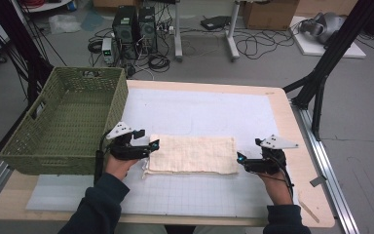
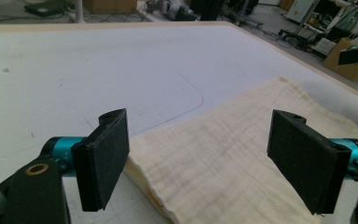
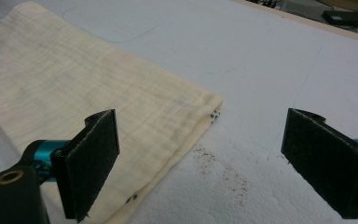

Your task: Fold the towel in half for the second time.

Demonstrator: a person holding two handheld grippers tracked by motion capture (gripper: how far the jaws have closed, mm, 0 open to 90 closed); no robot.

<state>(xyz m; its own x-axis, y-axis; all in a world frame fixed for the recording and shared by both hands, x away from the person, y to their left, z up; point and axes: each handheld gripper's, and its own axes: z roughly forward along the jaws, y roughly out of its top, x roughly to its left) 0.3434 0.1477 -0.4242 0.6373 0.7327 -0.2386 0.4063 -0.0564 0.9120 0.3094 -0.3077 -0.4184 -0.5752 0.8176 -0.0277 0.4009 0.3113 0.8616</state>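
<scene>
High view: I see folded cream-coloured waffle-weave cloth (image 1: 193,153) flat on white gridded mat (image 1: 199,112) over pale wooden tabletop (image 1: 297,126), near its 6 o'clock edge. My left claw (image 1: 152,145) at cloth's 9 o'clock end, right claw (image 1: 241,158) at its 3 o'clock end. Green woven plastic basket (image 1: 63,122) at cloth's 10 o'clock.

Left gripper view: left claw (image 2: 209,158) spread wide, holding nothing; cloth (image 2: 228,158) lies between pads.

Right gripper view: right claw (image 3: 214,163) wide open, empty; cloth corner (image 3: 121,107) under 9 o'clock pad.
</scene>
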